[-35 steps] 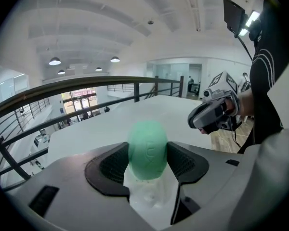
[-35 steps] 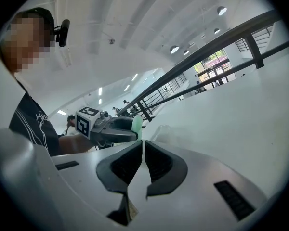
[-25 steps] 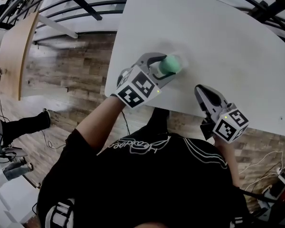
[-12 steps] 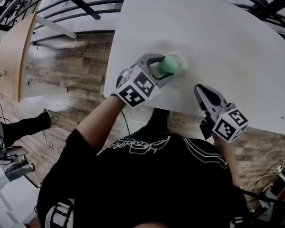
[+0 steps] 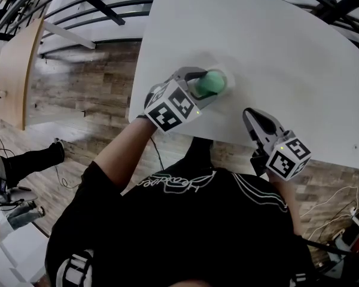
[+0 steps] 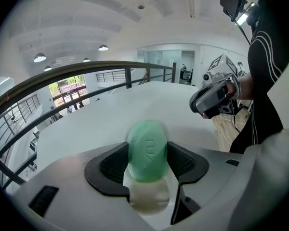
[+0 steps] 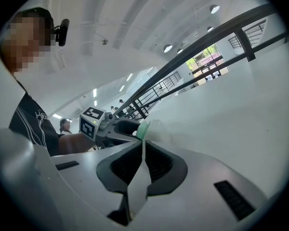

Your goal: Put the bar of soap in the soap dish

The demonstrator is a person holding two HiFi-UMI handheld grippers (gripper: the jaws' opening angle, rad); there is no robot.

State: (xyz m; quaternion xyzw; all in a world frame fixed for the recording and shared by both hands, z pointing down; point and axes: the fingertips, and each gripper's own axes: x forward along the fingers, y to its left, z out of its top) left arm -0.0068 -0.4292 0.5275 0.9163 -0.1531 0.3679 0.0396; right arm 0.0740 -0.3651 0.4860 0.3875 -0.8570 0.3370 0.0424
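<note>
Near the front edge of the smooth white table (image 5: 287,52), the bar of soap (image 6: 147,150) is clamped upright between the ribbed black pads of the left gripper (image 5: 201,86). It's a rounded, matte mint-green oval, embossed with a mark like an E. It is held just over the pale, glossy soap dish (image 6: 147,198); contact cannot be judged. The right gripper (image 5: 252,116) is seen closed and empty, well apart.

bar of soap (image 6: 147,138): pale green, matt, smooth, waxy look, letter pressed into the face
soap dish (image 6: 147,197): milky white, smooth, faint sheen
left gripper (image 6: 148,151): grey plastic shell, smooth, satin
pads (image 6: 113,165): black, finely ribbed, matt
table (image 5: 275,52): white, smooth, matt
floor (image 5: 84,82), left of frame: wood planks, visible grain
railing (image 6: 86,71): dark metal, smooth
</note>
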